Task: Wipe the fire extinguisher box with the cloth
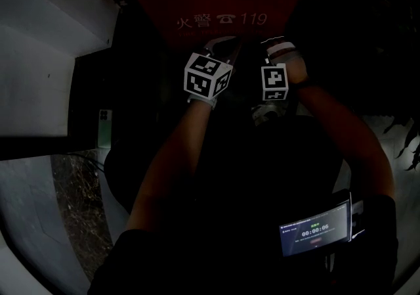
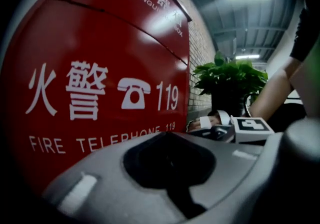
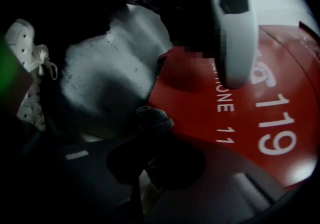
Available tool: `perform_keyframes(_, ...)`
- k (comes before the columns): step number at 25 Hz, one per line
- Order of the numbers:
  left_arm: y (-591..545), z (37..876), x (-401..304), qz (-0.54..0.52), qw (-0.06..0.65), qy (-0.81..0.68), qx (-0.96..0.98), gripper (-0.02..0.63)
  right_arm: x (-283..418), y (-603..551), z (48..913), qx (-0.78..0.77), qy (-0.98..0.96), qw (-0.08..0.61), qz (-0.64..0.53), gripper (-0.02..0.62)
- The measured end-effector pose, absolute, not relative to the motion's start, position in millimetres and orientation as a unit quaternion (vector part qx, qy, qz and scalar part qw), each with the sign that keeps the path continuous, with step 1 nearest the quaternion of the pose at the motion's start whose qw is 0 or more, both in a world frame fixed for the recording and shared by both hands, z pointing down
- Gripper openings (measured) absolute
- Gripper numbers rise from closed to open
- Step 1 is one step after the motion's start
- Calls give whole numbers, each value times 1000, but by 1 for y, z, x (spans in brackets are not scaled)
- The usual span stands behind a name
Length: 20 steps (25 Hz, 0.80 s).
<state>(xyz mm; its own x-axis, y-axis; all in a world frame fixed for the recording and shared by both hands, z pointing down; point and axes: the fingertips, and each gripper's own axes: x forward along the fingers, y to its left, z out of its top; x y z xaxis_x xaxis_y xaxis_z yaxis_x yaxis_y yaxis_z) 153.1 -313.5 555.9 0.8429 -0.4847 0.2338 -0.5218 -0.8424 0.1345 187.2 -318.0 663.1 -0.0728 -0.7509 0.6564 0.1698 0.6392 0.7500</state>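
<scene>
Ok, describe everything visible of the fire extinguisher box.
The fire extinguisher box is glossy red, metal by its look, upright by a brick wall. White print on its front: Chinese characters, a telephone symbol, 119, FIRE TELEPHONE 119. The cloth in the right gripper is close to its front; contact unclear.

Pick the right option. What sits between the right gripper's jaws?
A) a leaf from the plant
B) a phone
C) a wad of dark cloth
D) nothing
C: in the right gripper view, a nub of dark, textured cloth pokes out from between the jaws of the right gripper, which are closed on it, in front of the red box.
</scene>
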Motion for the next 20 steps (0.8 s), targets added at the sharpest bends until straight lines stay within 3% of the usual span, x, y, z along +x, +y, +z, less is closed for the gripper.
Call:
perform_keyframes(8,-317,585,148,139,116,-278,943,3,174,-314,647,251,-687,600,-323,48)
perform_keyframes(14,-305,535,129,127,93,-303,940,3,161,-312,542,333,-687,531,-367,48)
perform_keyframes(20,-288,422,125,52,48,-296,953,3,143,-300,400,396,-649,469,-450,48)
